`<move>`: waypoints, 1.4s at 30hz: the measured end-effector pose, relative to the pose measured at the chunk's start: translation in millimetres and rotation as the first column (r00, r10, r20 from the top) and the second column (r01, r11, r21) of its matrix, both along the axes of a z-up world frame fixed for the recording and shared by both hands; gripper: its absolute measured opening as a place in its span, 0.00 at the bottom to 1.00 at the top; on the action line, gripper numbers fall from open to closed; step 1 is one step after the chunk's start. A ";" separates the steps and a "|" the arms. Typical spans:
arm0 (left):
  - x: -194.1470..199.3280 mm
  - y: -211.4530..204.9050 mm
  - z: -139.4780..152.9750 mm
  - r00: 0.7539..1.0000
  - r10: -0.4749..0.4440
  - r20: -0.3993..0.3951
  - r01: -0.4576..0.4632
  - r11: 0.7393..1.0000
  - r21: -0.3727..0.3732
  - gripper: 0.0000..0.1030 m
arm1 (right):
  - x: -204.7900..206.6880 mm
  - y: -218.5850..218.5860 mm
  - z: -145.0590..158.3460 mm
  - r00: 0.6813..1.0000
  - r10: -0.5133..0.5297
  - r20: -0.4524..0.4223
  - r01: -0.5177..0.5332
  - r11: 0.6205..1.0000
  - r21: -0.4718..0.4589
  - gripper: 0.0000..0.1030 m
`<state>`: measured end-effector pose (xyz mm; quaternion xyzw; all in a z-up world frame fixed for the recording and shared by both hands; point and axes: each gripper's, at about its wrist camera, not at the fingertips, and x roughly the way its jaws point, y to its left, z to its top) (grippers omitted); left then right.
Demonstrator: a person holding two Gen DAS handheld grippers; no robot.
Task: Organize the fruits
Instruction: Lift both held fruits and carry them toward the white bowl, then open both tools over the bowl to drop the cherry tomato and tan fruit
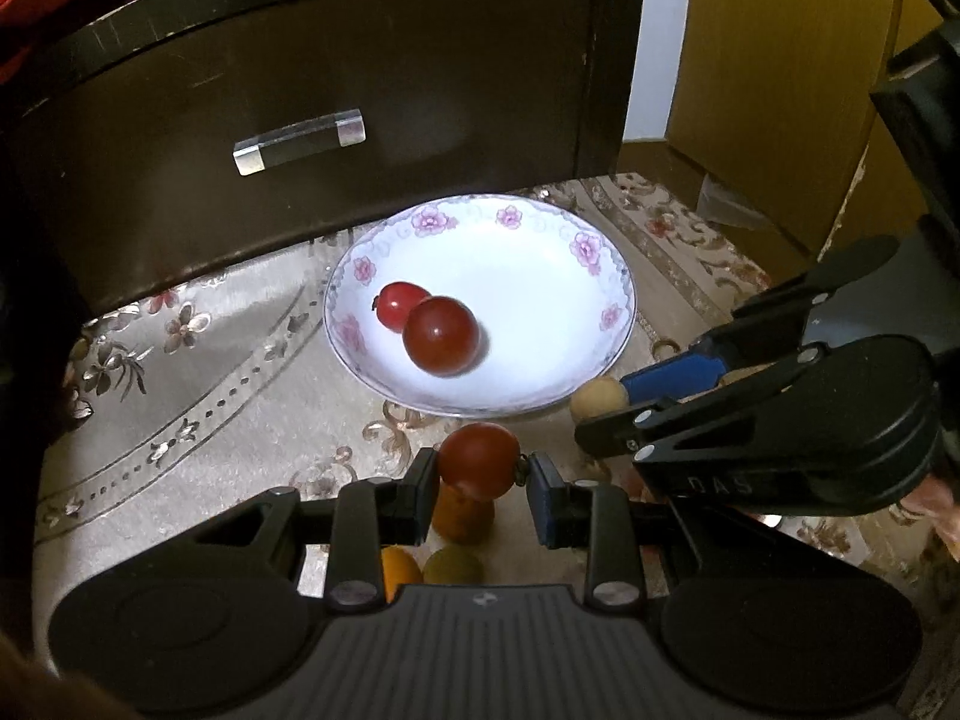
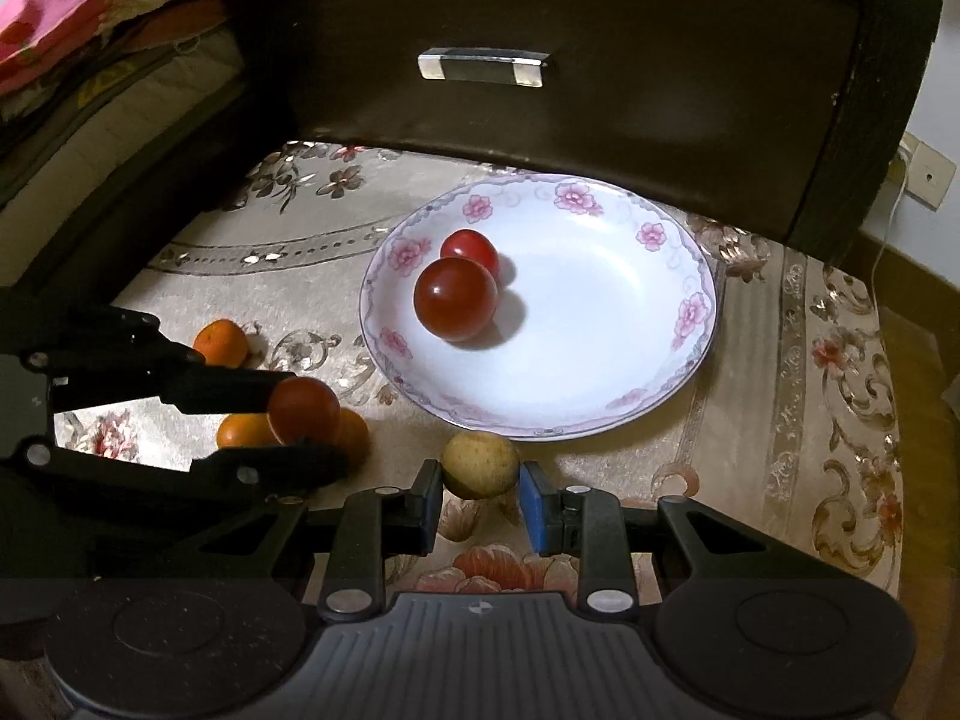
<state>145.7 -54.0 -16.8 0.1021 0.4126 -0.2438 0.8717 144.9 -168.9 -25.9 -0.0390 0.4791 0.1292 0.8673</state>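
A white plate with a pink flower rim (image 1: 540, 387) (image 2: 600, 414) lies on the patterned cloth and holds two red tomatoes (image 1: 442, 335) (image 2: 456, 298). My left gripper (image 1: 480, 465) is shut on a third red tomato (image 1: 478, 459), just short of the plate's near rim; it also shows in the right wrist view (image 2: 303, 409). My right gripper (image 2: 480, 468) is shut on a yellowish-green round fruit (image 2: 480, 463), also close to the plate's near rim; it shows pale in the left wrist view (image 1: 597, 397).
Small oranges (image 2: 222, 342) (image 2: 243, 429) and a greenish fruit (image 1: 453, 564) lie on the cloth left of and below the grippers. A dark drawer front (image 1: 336, 120) with a silver handle (image 2: 483, 66) stands right behind the plate. A wooden cabinet (image 1: 780, 90) is at the right.
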 end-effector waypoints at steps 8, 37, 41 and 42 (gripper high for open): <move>1.0 -3.3 2.9 1.000 -0.016 0.003 0.016 1.000 -0.024 0.35 | -0.2 -6.1 5.4 1.000 -0.019 -0.016 0.019 1.000 0.013 0.25; 45.0 -4.2 -16.5 0.996 0.091 0.001 -0.090 0.993 -0.078 0.43 | 38.3 -17.2 -2.0 0.995 -0.047 0.092 0.049 0.999 -0.016 0.30; 41.1 -3.9 -11.0 0.996 0.088 0.011 -0.087 0.993 -0.079 0.44 | 37.1 -20.4 2.2 0.992 -0.067 0.109 0.068 0.998 -0.009 0.35; 40.0 -3.5 -9.8 0.996 0.088 0.015 -0.087 0.993 -0.078 0.44 | 36.4 -20.6 3.5 0.991 -0.070 0.115 0.071 0.997 -0.009 0.35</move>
